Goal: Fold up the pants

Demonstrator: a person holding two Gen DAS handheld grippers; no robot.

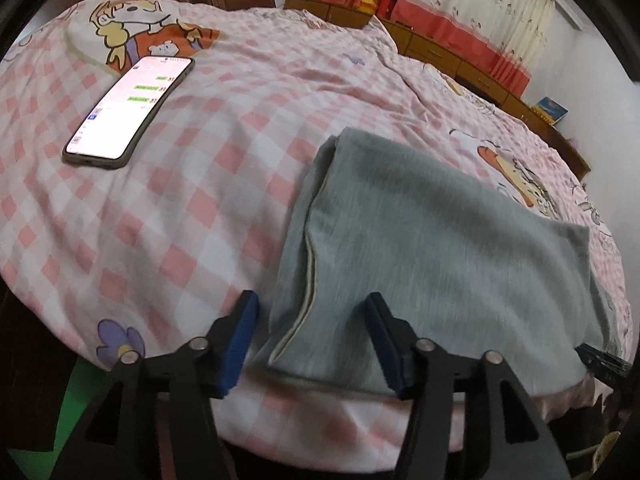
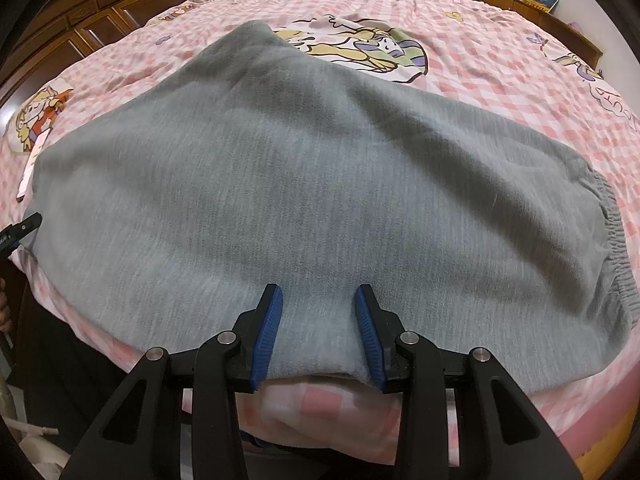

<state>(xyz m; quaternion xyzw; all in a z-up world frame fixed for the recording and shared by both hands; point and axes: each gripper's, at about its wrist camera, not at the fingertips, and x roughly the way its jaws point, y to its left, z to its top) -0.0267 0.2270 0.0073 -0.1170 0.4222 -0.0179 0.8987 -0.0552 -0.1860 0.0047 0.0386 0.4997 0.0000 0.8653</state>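
Note:
Grey pants (image 1: 432,248) lie folded on the pink checked bed cover (image 1: 180,216), near its front edge. In the left wrist view my left gripper (image 1: 312,312) is open, its jaws straddling the pants' left front corner with the pale piped seam (image 1: 308,280). In the right wrist view the pants (image 2: 312,184) fill the middle, their elastic waistband (image 2: 616,240) at the right. My right gripper (image 2: 318,304) is open, just above the pants' front edge. The left gripper's tip shows at the far left (image 2: 20,232).
A phone (image 1: 128,108) with a lit screen lies on the bed cover, left of the pants. Wooden cabinets (image 2: 80,20) stand at the far left, a low wooden ledge (image 1: 460,52) and curtains (image 1: 480,8) behind the bed. The bed edge drops off just below both grippers.

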